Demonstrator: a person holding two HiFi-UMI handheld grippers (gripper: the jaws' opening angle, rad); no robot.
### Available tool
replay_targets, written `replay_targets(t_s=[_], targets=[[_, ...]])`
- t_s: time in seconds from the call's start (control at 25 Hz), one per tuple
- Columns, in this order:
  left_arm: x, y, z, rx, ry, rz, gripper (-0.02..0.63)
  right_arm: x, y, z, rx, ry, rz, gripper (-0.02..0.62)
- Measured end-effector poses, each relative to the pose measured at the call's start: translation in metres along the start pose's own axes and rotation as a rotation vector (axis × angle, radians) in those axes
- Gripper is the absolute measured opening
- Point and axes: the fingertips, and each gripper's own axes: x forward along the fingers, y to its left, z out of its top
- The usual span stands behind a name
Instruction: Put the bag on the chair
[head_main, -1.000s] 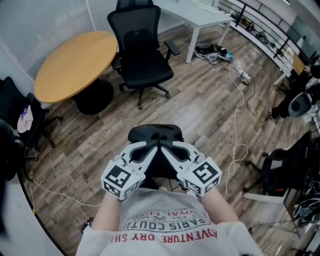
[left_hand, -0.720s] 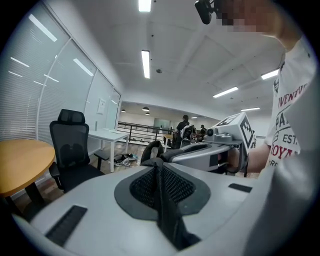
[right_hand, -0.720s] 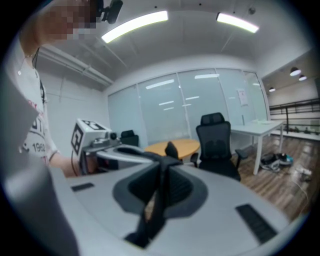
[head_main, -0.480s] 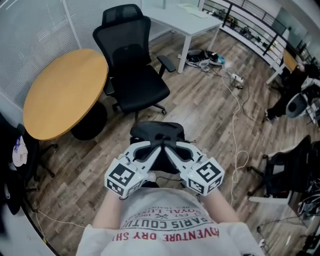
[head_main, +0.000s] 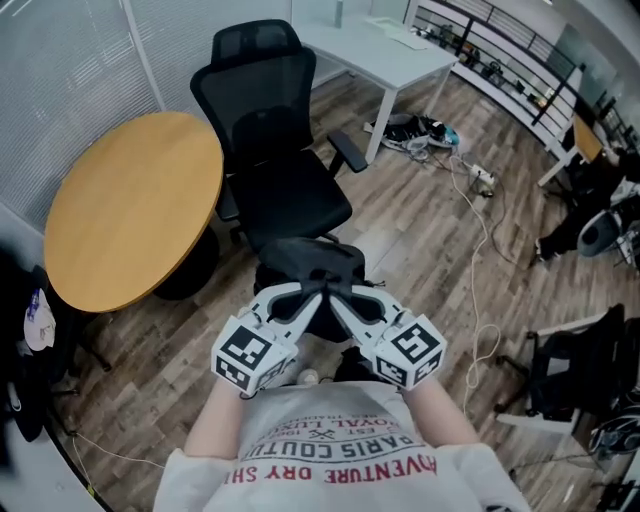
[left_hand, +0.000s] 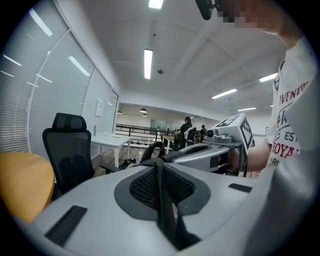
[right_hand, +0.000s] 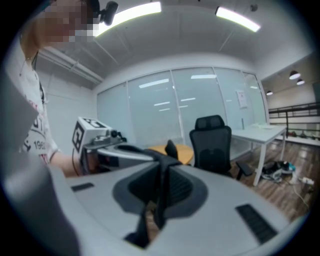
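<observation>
Your left gripper (head_main: 308, 292): fingers clamped tight on the bag (head_main: 305, 262) strap.
Your right gripper (head_main: 338, 292): fingers clamped tight on the same strap.
Bag: black, held up just beside the chair (head_main: 285, 195).

We see a black fabric bag (head_main: 300, 258), a black mesh office chair (head_main: 268, 115), a round honey-yellow tabletop (head_main: 130, 205) and streaky brown plank flooring (head_main: 420, 215).
</observation>
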Motion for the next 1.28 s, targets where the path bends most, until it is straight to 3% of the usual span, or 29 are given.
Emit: replay_targets(t_s=[0.48,0.8,1.0,1.28], targets=[[0.074,0.112,-0.008,-0.041,0.038,0.175,0.055,0.095,-0.105,0.005,-0.032,0.089,0.256,0.051],[0.139,0.191,0.016,-0.163,0.006,0.332,0.055,0.139,-0.184,0.030,-0.134,0.152,0.478,0.051],[0.163,0.234,0.025,-0.185,-0.026,0.405,0.055,0.176,-0.224,0.047,-0.202,0.157,0.501,0.051],[0.203,0.305,0.043,-0.208,-0.043,0.427,0.055,0.233,-0.285,0.074,-0.164,0.143,0.461,0.051]])
